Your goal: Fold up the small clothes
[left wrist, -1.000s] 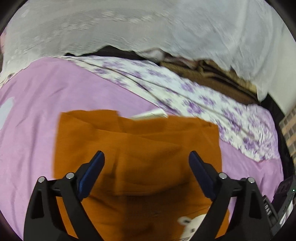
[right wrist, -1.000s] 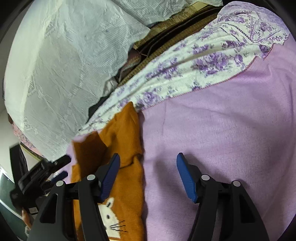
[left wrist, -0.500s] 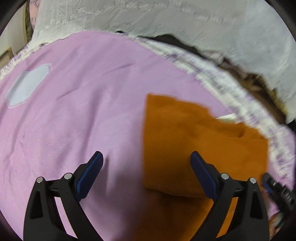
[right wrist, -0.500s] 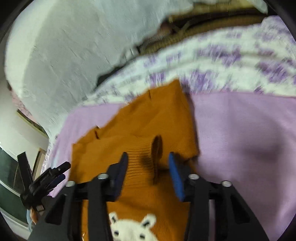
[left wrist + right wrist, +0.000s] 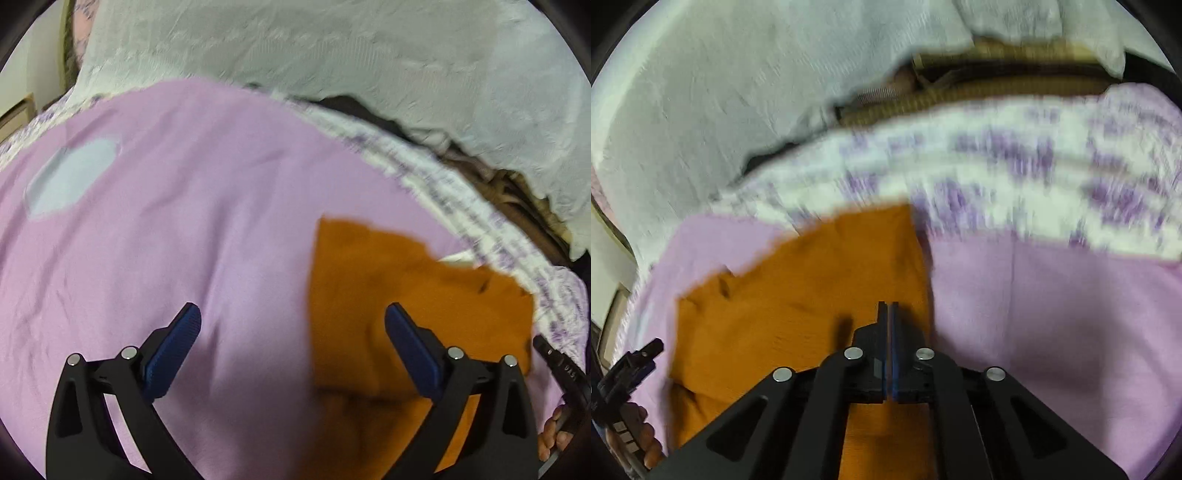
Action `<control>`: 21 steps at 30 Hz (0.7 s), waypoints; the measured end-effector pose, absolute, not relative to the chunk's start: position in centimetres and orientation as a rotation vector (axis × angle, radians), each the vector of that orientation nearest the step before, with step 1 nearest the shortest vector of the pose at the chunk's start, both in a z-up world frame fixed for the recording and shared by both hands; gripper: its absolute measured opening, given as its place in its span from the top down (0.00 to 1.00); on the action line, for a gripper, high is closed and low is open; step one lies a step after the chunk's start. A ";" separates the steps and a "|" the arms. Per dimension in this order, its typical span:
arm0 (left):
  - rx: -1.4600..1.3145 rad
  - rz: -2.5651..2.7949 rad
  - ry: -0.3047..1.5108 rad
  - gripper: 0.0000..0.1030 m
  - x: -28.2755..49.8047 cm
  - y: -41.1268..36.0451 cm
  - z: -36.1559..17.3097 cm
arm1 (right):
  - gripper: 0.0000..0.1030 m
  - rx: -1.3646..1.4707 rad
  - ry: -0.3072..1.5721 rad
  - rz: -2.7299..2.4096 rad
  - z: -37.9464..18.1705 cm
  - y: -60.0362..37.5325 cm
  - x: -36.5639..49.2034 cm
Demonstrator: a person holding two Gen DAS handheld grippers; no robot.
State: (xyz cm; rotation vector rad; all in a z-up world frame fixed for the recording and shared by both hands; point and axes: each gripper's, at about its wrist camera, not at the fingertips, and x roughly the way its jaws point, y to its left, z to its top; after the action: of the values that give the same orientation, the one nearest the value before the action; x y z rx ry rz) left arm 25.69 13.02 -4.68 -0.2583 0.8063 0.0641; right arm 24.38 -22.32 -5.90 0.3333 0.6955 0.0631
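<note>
Jaws of the right gripper (image 5: 888, 314) have just closed and now sit pressed flat together, blue pads meeting, right over the orange sweater (image 5: 798, 295); whether a thin fold of knit is caught between them cannot be told, none shows past the tips. Jaws of the left gripper (image 5: 291, 325) have just been opening and stand spread wide, nothing between them but bare sheet, one pad hovering over the sweater's near-left part, the other over pink. Sweater (image 5: 399, 295) lies to the right of the left gripper's centre line, its straight left edge running away from the camera between the two pads. So right hand is the nearer one, directly above the cloth; left needs to shift rightward to reach that edge. Garment rests on the pink sheet (image 5: 184, 221), far end touching the floral blanket (image 5: 997, 166). White cover (image 5: 332, 55) behind, well apart. Frames blurred.
</note>
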 end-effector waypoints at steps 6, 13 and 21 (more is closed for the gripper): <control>-0.119 0.009 0.941 0.05 30.6 8.9 -7.1 | 0.97 0.238 0.841 0.198 -8.0 -17.5 27.3; -0.174 0.045 0.920 0.05 29.8 10.3 -7.9 | 0.92 0.297 0.748 0.255 -6.6 -19.1 25.1; -0.120 -0.004 0.960 0.04 27.1 9.8 -9.4 | 0.73 0.230 0.810 0.241 -9.1 -18.2 25.0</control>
State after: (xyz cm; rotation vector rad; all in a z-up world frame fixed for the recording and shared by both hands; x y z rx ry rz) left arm 27.14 9.77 -9.39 -0.1196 0.9597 -0.0040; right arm 25.03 -18.19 -9.08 0.2301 0.8095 0.2405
